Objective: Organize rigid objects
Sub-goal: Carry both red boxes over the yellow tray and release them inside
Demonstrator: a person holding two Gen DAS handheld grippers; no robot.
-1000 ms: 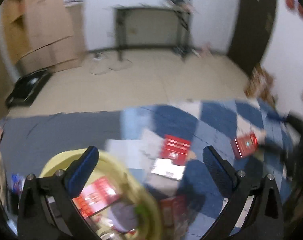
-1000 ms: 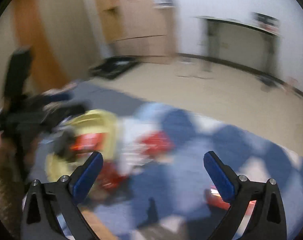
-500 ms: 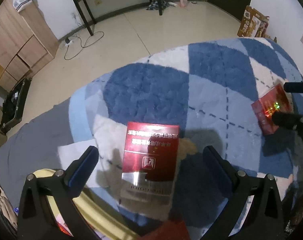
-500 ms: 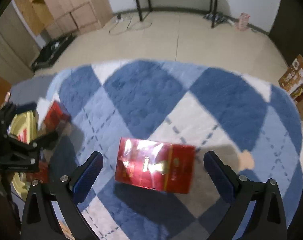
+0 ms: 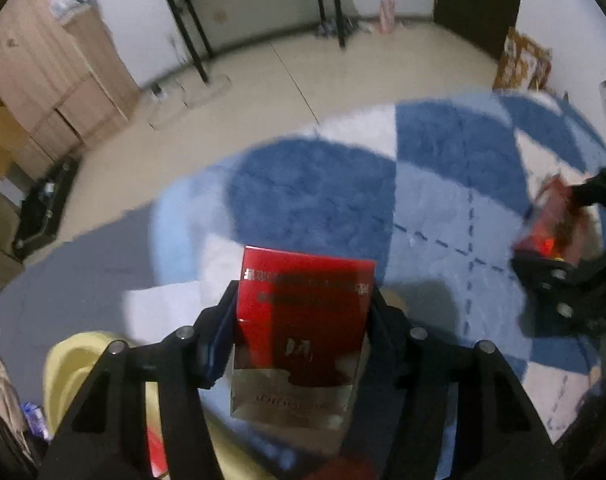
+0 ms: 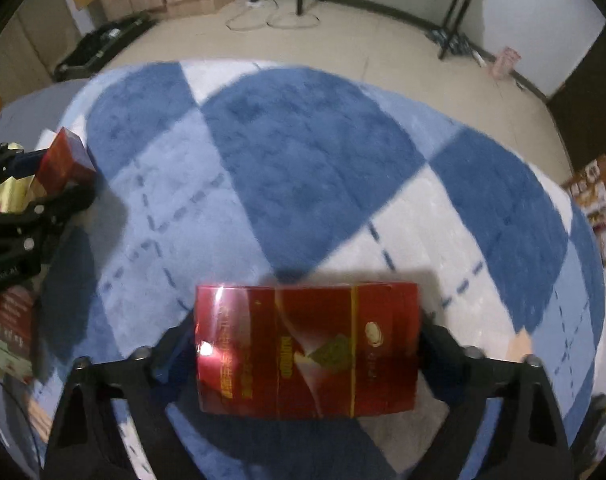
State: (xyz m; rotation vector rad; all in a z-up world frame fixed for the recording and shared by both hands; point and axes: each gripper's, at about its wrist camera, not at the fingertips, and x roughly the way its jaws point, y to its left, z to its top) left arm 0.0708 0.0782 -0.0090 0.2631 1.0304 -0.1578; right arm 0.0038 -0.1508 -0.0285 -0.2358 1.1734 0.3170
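Observation:
My left gripper (image 5: 301,316) is shut on a red and silver box (image 5: 303,304), its fingers pressed against the box's two long sides above the blue and white rug (image 5: 315,196). My right gripper (image 6: 307,344) is shut on a wide red box with gold print (image 6: 307,352), held by its short ends. Each gripper shows in the other view: the right one with its red box (image 5: 555,220) at the far right, the left one with its box (image 6: 63,160) at the far left.
A yellow bin (image 5: 75,364) holding red boxes sits at the lower left of the left wrist view. Another red box (image 6: 11,320) lies by the rug's left edge. Wooden cabinets (image 5: 43,80), a black table frame (image 5: 199,52) and a dark door (image 5: 475,0) stand across the floor.
Both grippers have closed in on their boxes: half a second ago each box lay on the rug between open fingers, now the fingers press against each box's sides.

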